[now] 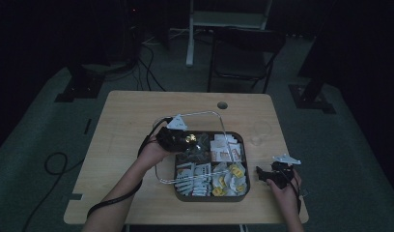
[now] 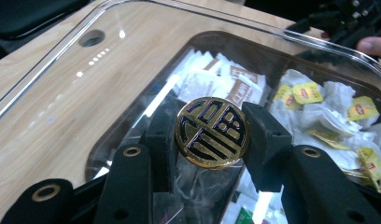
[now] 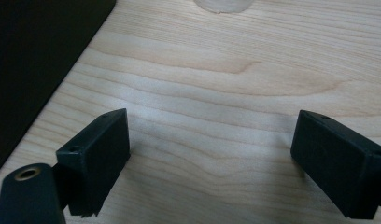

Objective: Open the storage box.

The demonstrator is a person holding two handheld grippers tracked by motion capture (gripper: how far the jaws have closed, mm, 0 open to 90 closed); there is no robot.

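Observation:
A dark tray [image 1: 243, 195] split into compartments sits at the table's front middle, filled with sachets [image 1: 226, 150] and yellow-tagged tea bags [image 1: 231, 176]. Its clear lid [image 1: 197, 114] hangs tilted over the tray, shifted left and back. My left gripper [image 1: 185, 140] is shut on the lid's round gold-and-black knob [image 2: 212, 132], one pad on each side of it; in the left gripper view [image 2: 212, 133] the tea bags [image 2: 314, 93] show through the lid [image 2: 86, 93]. Right of the tray my right gripper [image 1: 262, 175] rests low over the bare wood, open [image 3: 209, 158] with nothing between its jaws.
The tray's dark wall [image 3: 34, 60] lies to the left in the right gripper view. A small clear round thing [image 3: 221, 4] stands on the table ahead of that gripper. A cable hole [image 1: 222, 105] is at the table's back. A chair [image 1: 243, 53] stands beyond.

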